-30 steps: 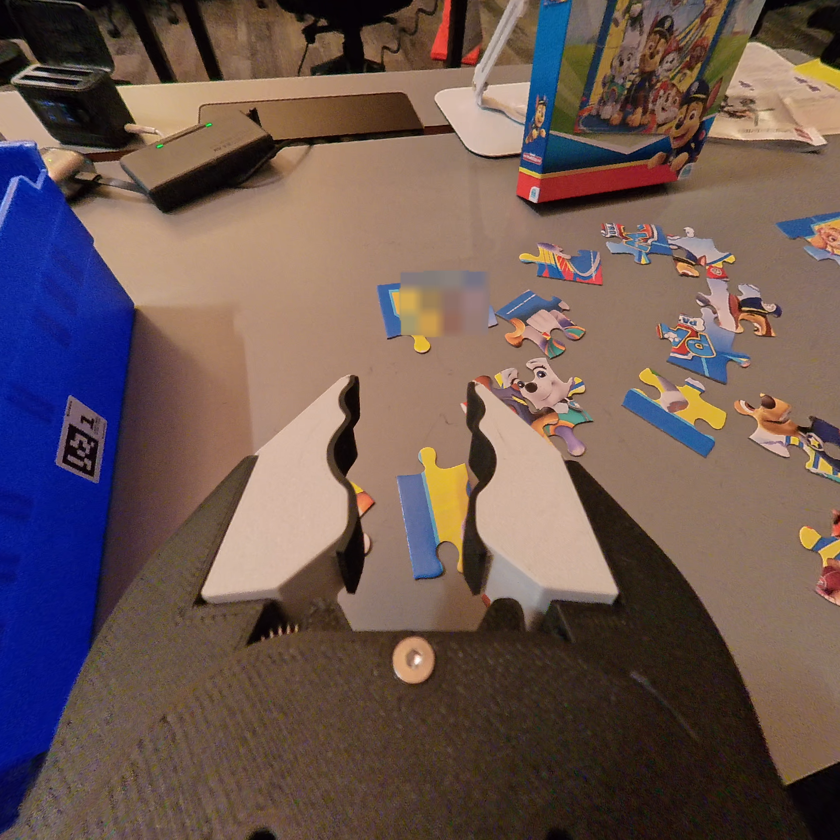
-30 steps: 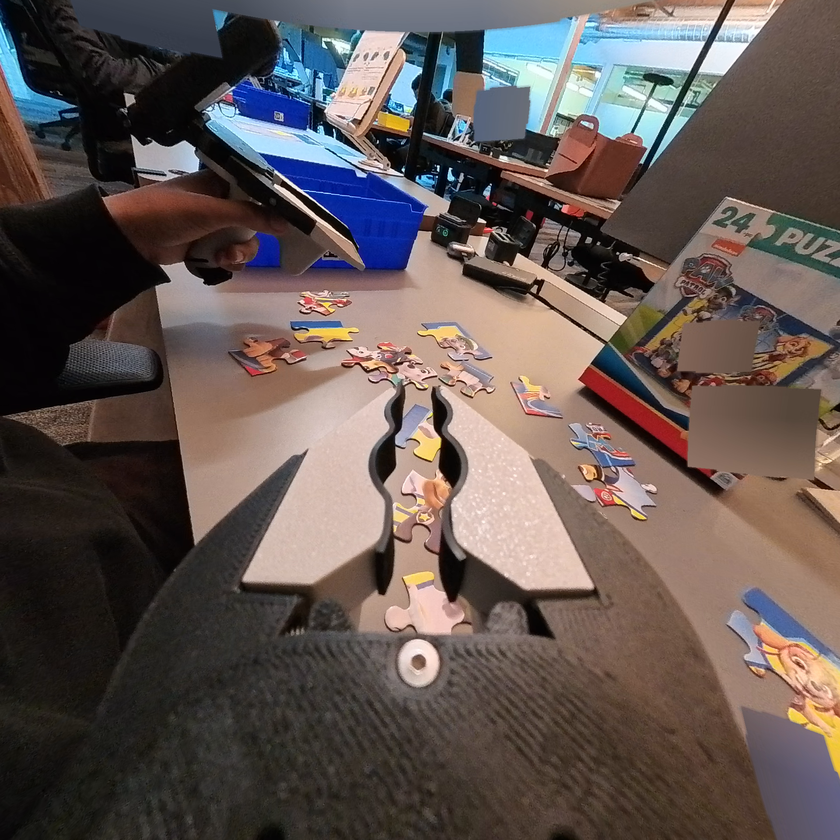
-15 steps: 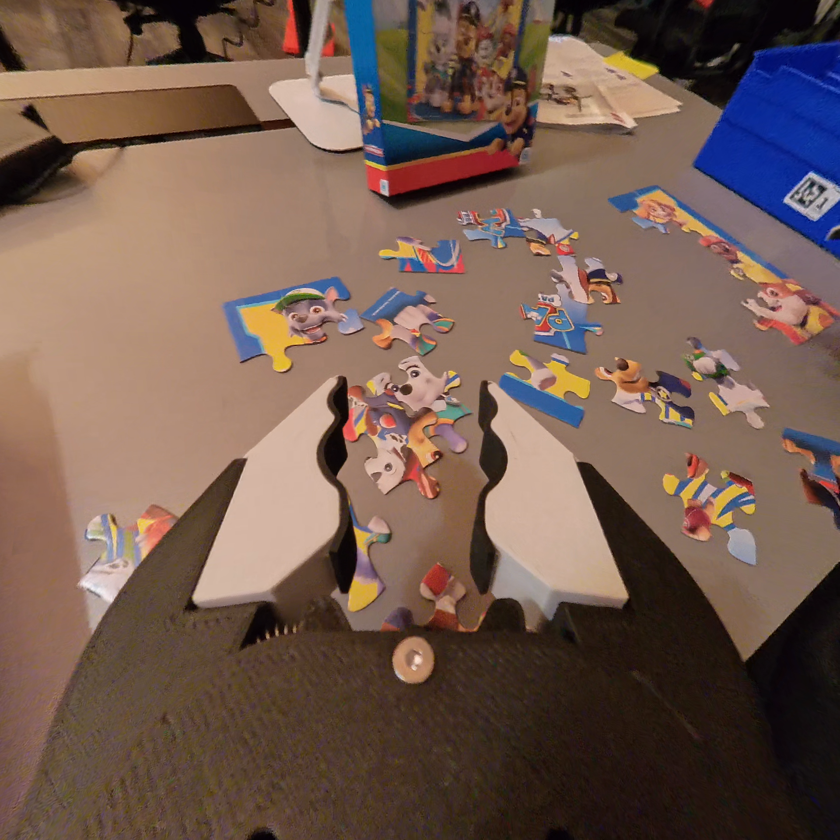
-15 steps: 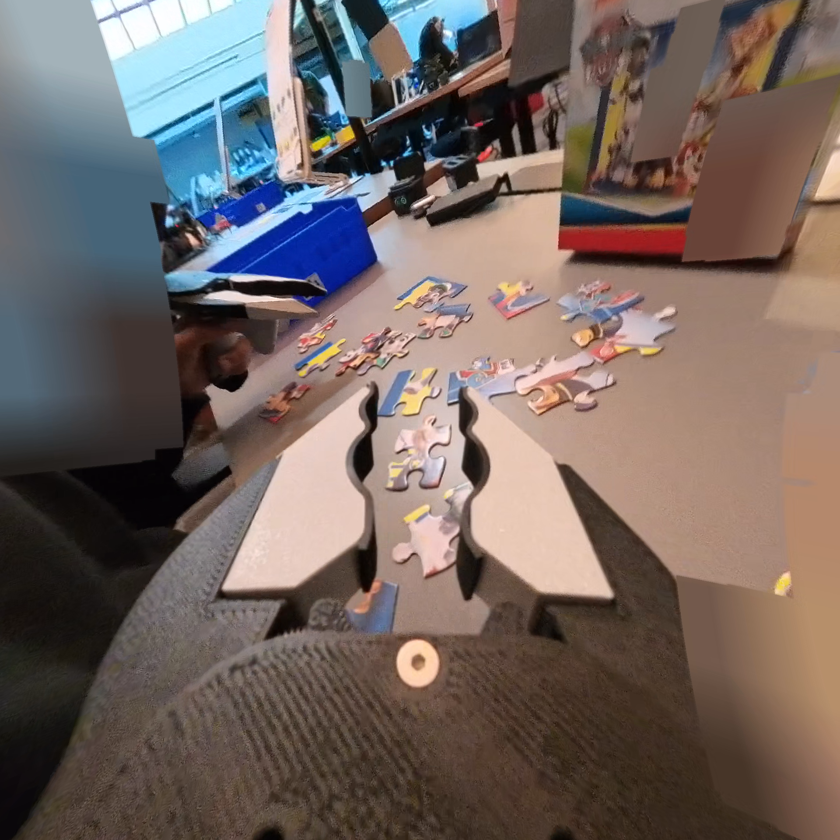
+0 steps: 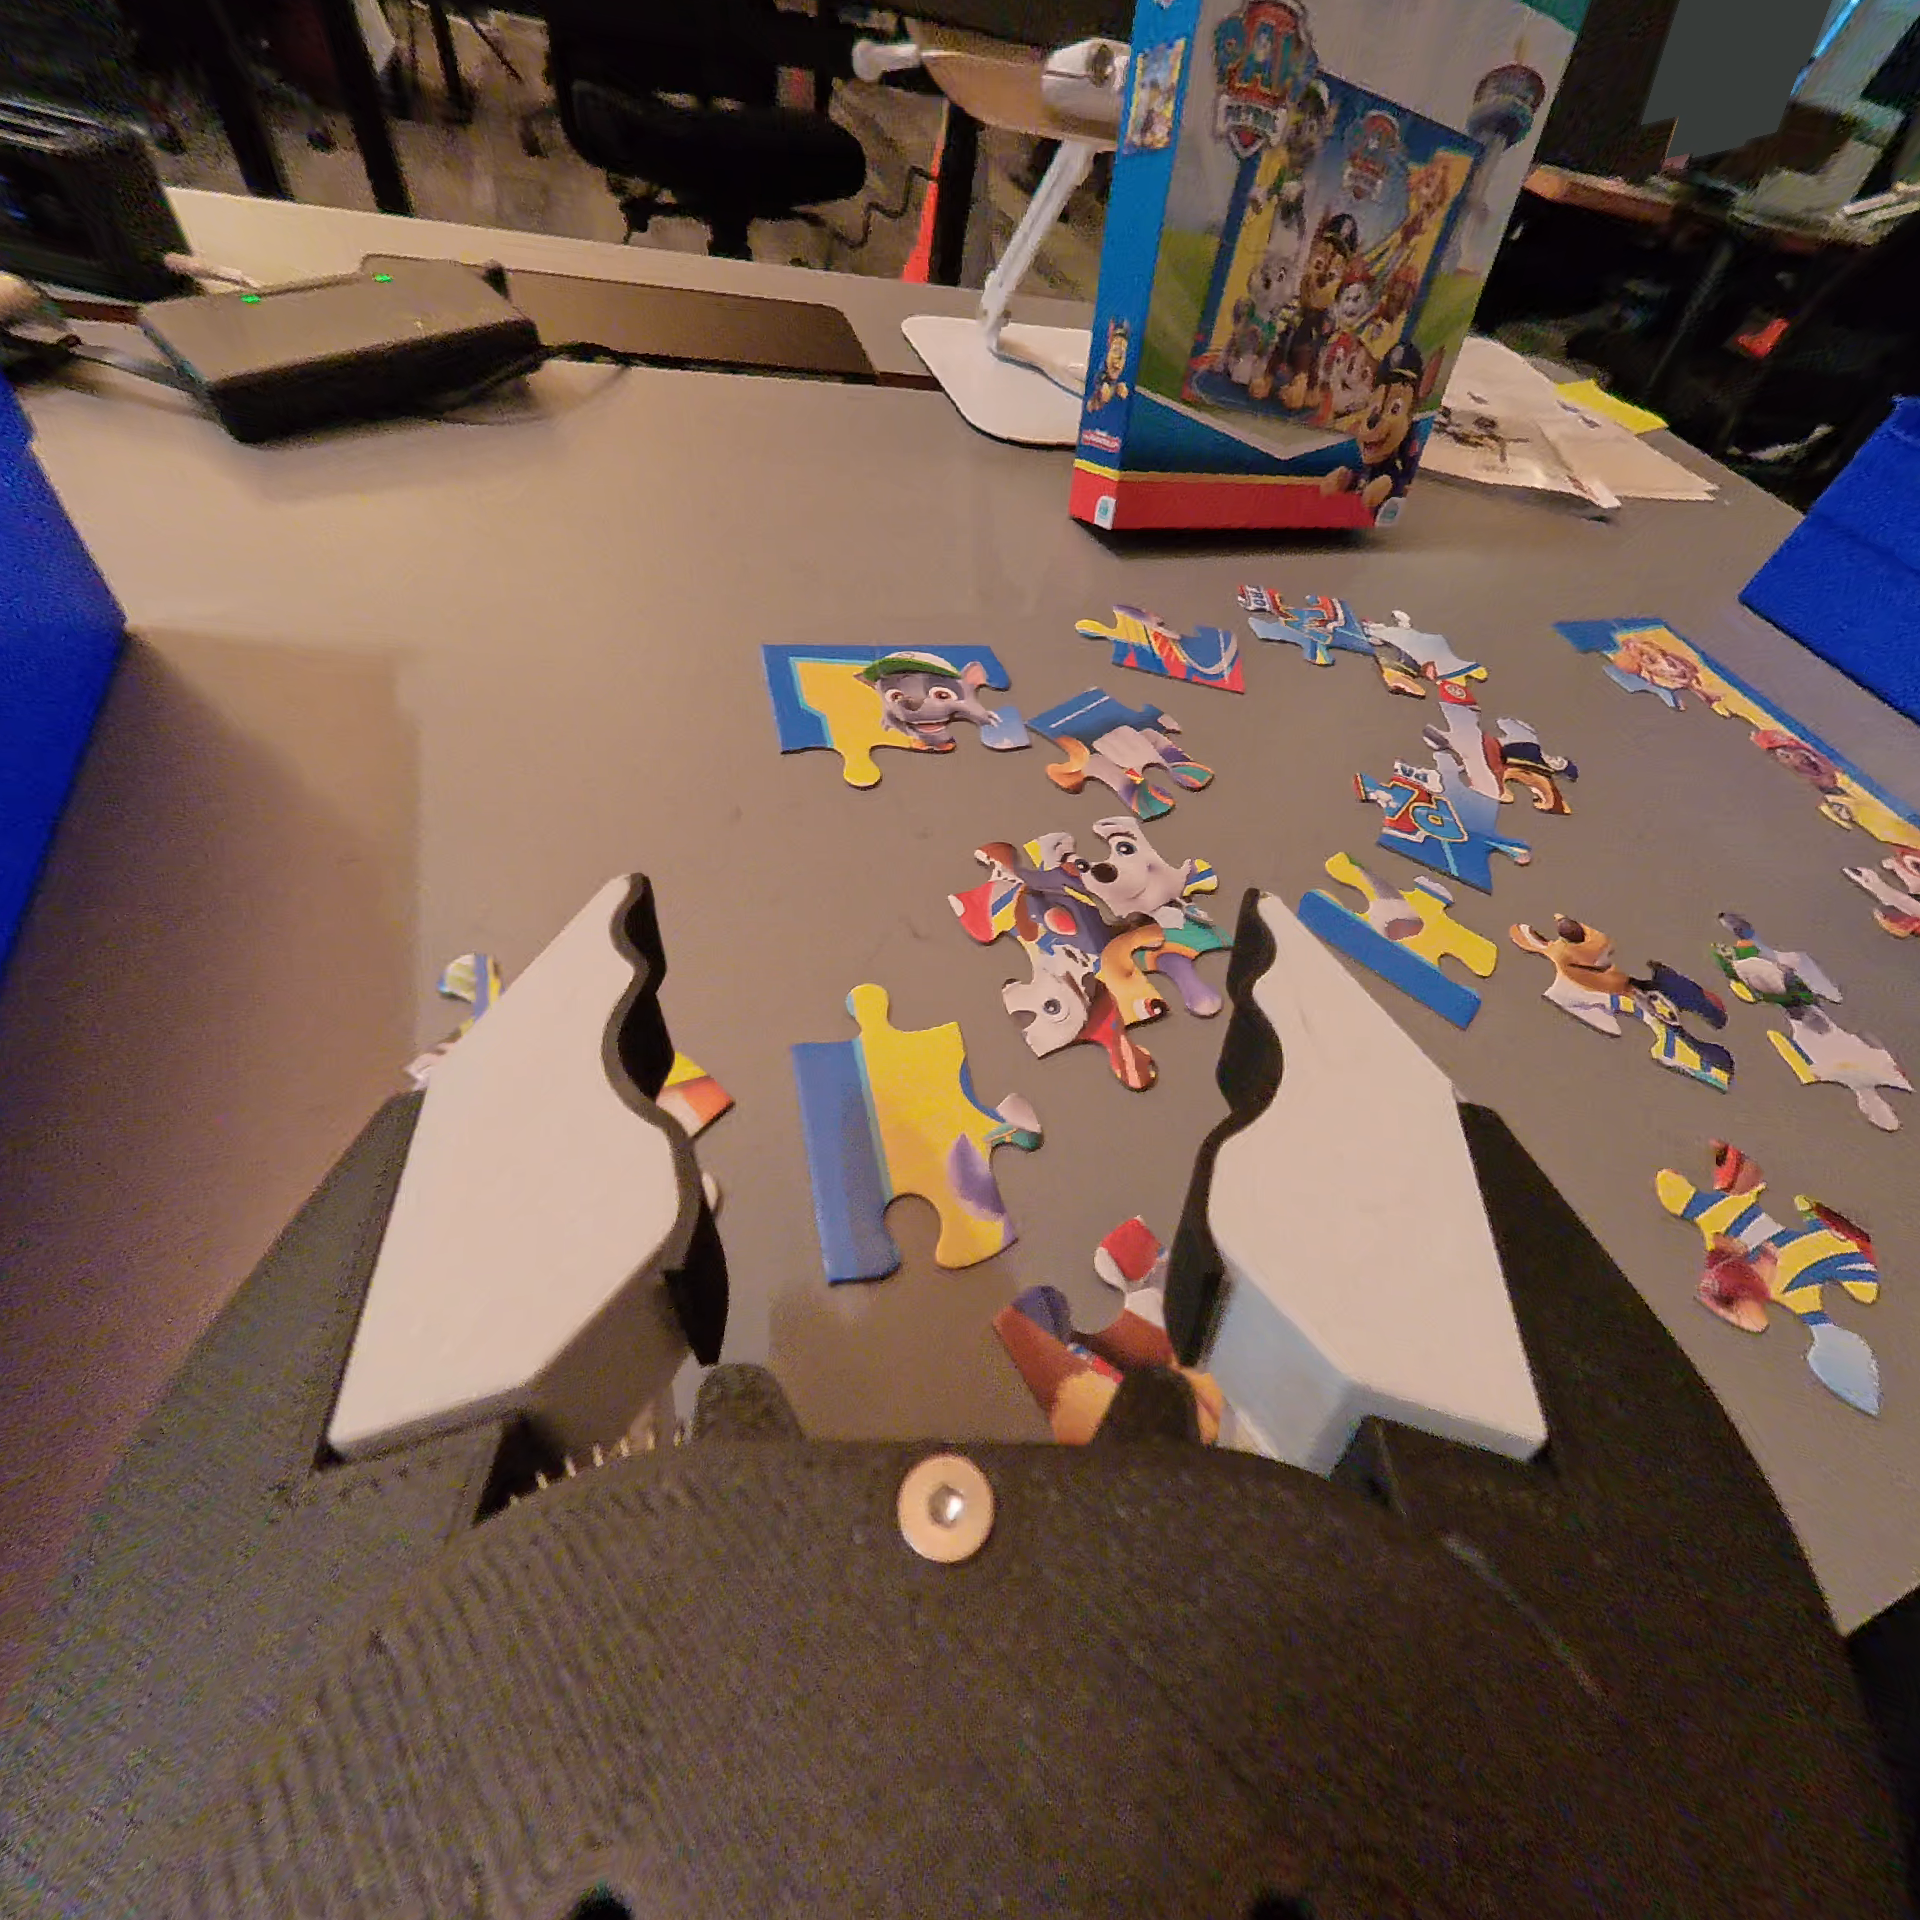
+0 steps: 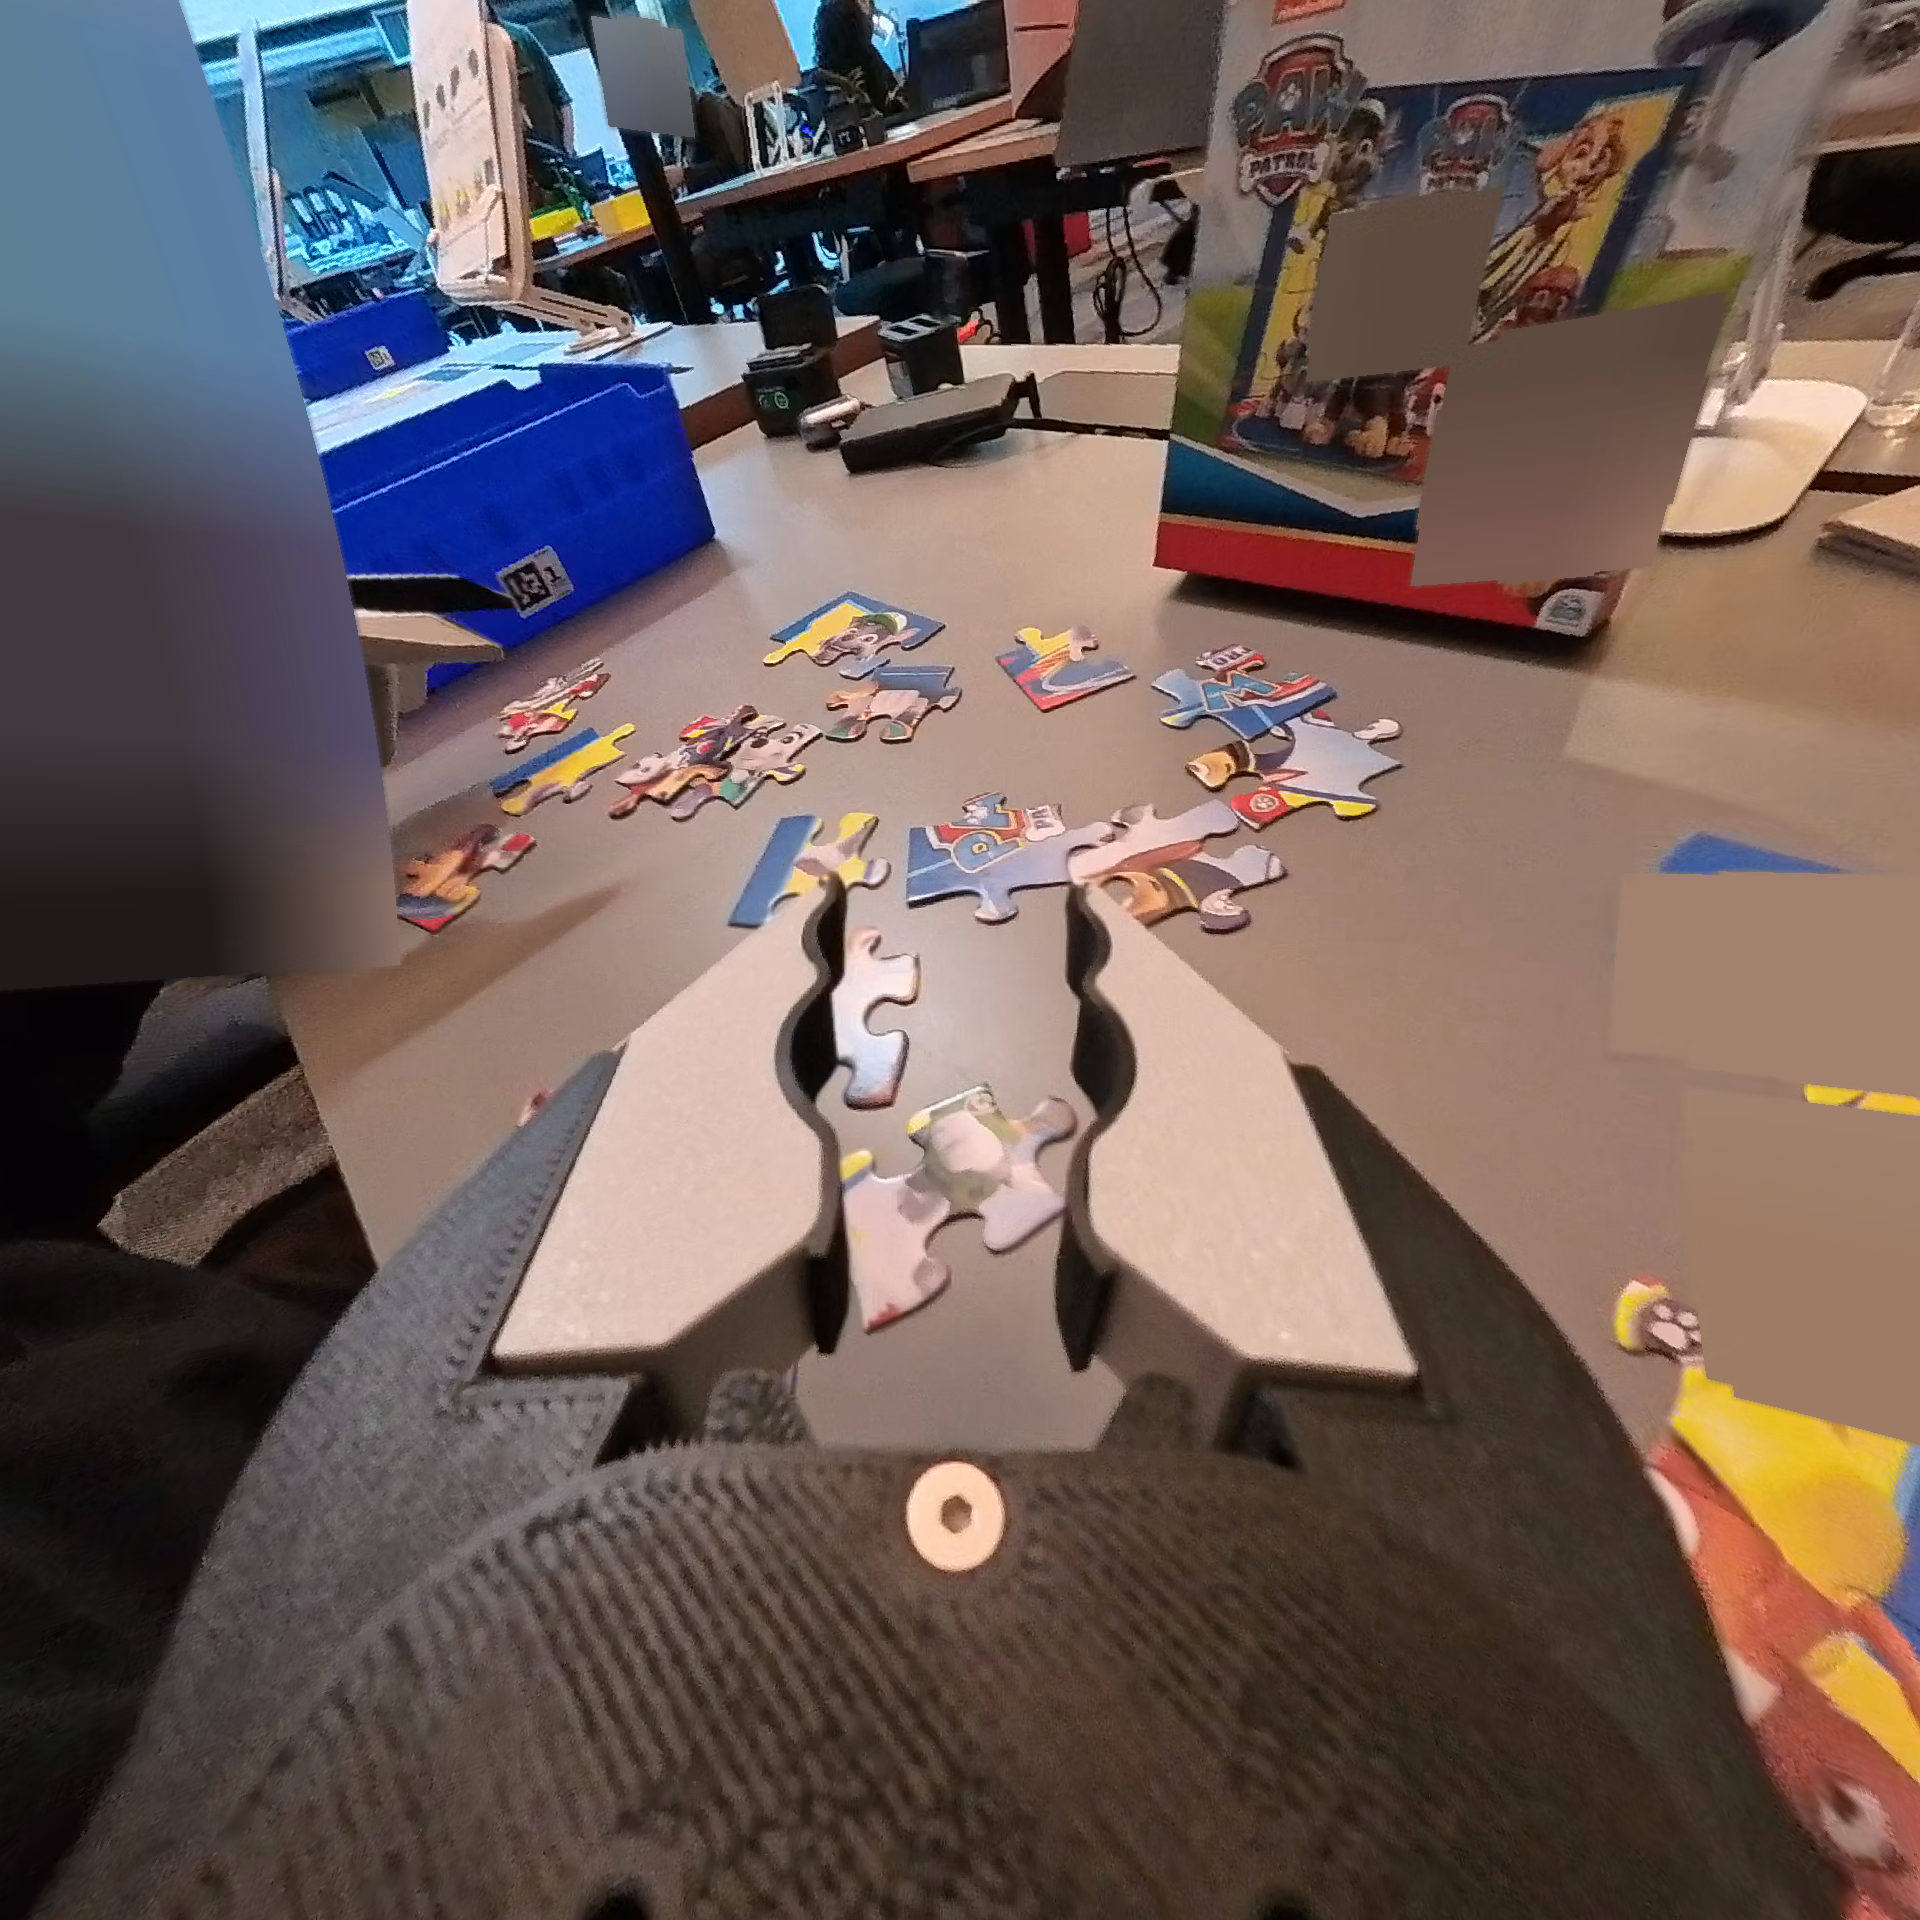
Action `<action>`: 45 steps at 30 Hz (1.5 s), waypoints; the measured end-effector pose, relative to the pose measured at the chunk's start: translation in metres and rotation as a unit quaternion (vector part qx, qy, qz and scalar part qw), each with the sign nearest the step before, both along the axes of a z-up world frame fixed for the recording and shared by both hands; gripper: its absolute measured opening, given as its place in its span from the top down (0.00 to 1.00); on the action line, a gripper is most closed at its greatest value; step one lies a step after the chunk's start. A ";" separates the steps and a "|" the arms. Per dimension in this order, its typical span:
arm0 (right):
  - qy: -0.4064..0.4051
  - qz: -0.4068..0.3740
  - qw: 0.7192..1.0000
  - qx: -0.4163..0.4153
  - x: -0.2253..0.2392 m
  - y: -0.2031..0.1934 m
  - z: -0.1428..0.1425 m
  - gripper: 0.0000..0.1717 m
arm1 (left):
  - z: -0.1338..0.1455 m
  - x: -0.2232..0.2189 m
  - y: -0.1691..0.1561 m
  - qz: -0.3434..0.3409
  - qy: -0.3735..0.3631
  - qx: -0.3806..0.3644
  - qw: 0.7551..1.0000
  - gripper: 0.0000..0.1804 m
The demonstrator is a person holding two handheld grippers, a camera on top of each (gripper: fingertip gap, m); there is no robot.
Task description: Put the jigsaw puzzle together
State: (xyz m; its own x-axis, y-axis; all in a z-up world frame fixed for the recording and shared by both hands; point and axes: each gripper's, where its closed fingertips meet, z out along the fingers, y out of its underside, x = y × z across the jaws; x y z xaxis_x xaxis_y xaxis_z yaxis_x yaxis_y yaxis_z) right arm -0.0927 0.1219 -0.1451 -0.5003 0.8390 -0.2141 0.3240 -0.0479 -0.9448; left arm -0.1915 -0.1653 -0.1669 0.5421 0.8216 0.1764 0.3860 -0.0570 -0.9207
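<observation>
Puzzle pieces (image 5: 1101,956) lie loose on the desk (image 5: 623,623), and both the left hand-held gripper (image 5: 940,904) and the right (image 6: 951,904) have spread wider, holding nothing.

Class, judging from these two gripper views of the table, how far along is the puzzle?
Done: only a strip of joined pieces along the table's right side. In hand: nothing; the left gripper is wide open above a blue-and-yellow edge piece, and the right gripper is open over loose pieces. Left: most pieces lie scattered singly before the puzzle box.
</observation>
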 end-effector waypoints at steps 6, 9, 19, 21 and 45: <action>-0.005 0.045 0.999 -0.018 0.002 -0.036 0.003 0.83 | -0.012 0.006 -0.022 0.005 -0.030 0.012 0.999 0.54; 0.001 0.072 0.997 -0.020 0.004 -0.059 -0.001 0.84 | -0.010 0.007 -0.034 0.013 -0.026 0.024 0.999 0.56; -0.015 0.000 0.994 0.106 -0.006 -0.036 -0.017 0.88 | -0.012 0.001 -0.065 0.084 -0.012 -0.011 0.996 0.72; -0.014 0.001 0.996 0.085 -0.004 -0.036 -0.014 0.88 | -0.012 0.000 -0.065 0.085 -0.012 -0.017 0.996 0.72; 0.148 -0.171 0.973 0.041 0.023 0.079 0.019 0.92 | -0.029 -0.003 -0.057 0.081 -0.036 -0.088 0.992 0.73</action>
